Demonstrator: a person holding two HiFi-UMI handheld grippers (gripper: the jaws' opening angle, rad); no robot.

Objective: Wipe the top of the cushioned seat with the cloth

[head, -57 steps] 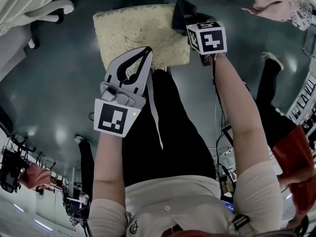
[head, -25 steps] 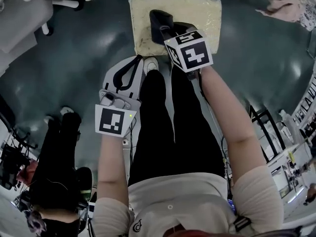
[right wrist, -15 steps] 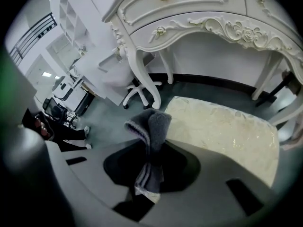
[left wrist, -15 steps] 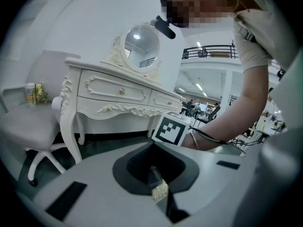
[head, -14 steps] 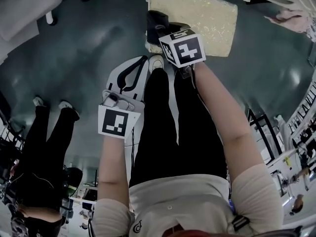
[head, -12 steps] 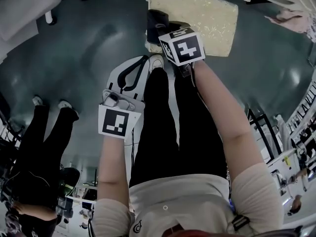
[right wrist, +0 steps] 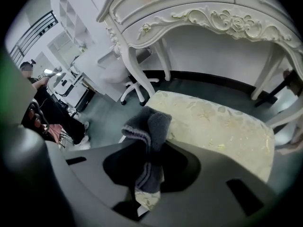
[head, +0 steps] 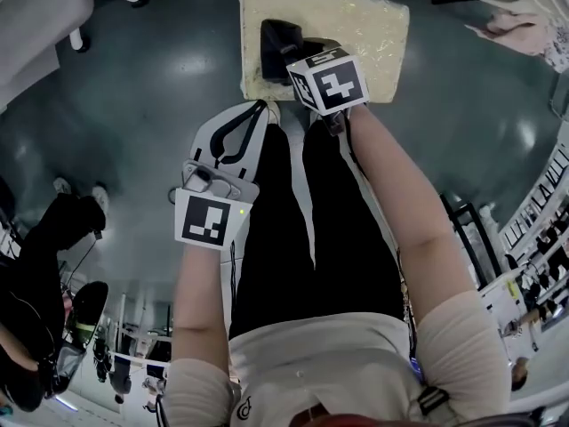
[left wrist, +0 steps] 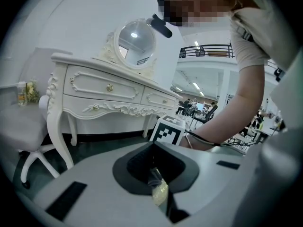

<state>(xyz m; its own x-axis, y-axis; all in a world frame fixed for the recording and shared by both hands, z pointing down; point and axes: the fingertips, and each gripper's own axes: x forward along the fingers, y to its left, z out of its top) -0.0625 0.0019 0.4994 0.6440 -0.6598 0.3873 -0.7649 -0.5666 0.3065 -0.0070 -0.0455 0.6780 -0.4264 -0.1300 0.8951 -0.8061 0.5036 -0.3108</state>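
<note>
Seat: cushioned seat (head: 356,20), long axis running sideways.
Cloth: dark cloth (right wrist: 150,126) over the seat's near-left corner, probably touching.
Right gripper (right wrist: 147,174): clamped on the cloth; most of the seat lies rightward.
Left gripper (head: 258,107): jaws together, empty, off the seat's near edge.

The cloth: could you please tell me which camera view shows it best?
The right gripper view: the grey cloth fills the centre, pinched in the right tool, its pale stripe visible. The head view shows only a dark lump on the cushioned seat. The left gripper view misses it.
</note>
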